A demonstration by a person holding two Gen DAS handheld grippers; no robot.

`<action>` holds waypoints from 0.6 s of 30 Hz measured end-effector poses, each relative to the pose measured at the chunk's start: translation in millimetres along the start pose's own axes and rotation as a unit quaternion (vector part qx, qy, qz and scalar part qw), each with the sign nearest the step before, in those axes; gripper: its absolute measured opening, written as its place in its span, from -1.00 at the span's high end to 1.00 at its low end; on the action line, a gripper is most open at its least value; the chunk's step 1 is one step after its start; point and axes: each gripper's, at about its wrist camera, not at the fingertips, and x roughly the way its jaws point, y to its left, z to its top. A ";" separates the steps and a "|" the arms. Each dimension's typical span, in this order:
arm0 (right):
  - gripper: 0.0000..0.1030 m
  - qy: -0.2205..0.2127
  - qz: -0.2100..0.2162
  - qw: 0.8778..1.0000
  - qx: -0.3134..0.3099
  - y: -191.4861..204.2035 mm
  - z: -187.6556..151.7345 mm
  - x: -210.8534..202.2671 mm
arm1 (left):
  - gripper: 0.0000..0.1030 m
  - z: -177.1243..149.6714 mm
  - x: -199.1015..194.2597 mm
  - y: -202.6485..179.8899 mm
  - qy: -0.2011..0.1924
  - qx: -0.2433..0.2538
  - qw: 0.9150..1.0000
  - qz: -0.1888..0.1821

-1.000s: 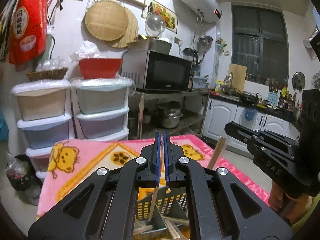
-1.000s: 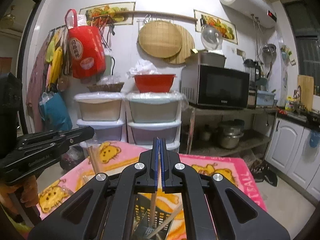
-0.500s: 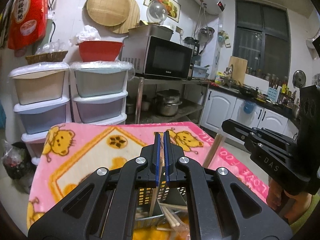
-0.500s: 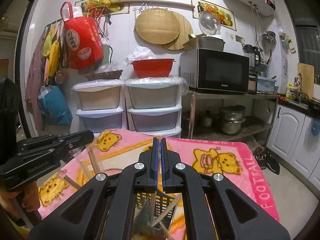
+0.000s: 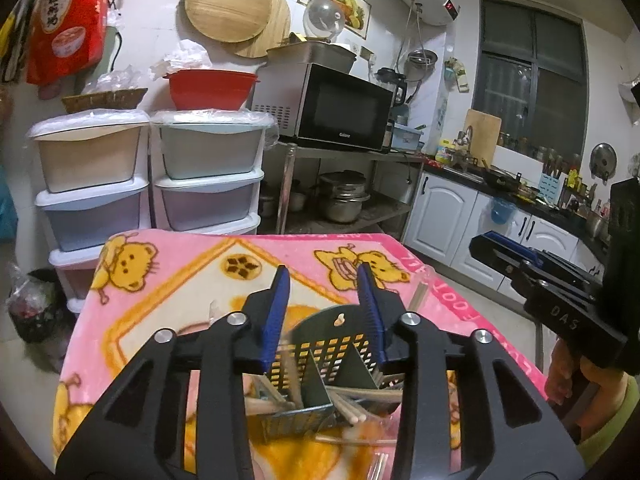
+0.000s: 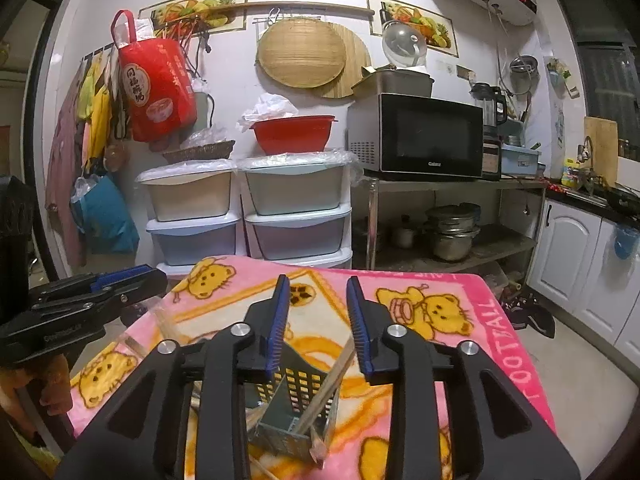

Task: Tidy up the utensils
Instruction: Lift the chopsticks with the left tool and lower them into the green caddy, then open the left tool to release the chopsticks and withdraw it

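Both tongs (image 5: 323,286) agape above caddy (image 5: 320,364)

microwave (image 6: 416,138) on metal rack | red bowl (image 6: 294,133) atop drawers | possibly pots (image 6: 452,232) below

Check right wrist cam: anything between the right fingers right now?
Nothing gripped. Right gripper is open; through the gap, the right wrist view shows only pink blanket and, lower, the utensil caddy with a chopstick.

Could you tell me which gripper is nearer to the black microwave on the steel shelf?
Right. The right gripper faces the microwave almost head-on; the left gripper hangs farther left of it.
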 end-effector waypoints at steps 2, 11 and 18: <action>0.25 -0.001 -0.002 1.000 0.002 -1.3 -2.4 -4.5 | 0.23 -0.4 -1.2 1.3 0.002 -0.001 1.000 0.000; 0.03 0.007 -0.005 1.000 0.006 -6.7 -15.8 -20.4 | -0.37 -7.0 -10.8 10.3 0.005 -0.016 1.000 0.005; -0.08 0.011 -0.009 1.000 0.002 -8.3 -25.6 -34.5 | -0.70 -13.7 -24.9 12.0 0.001 -0.026 1.000 0.000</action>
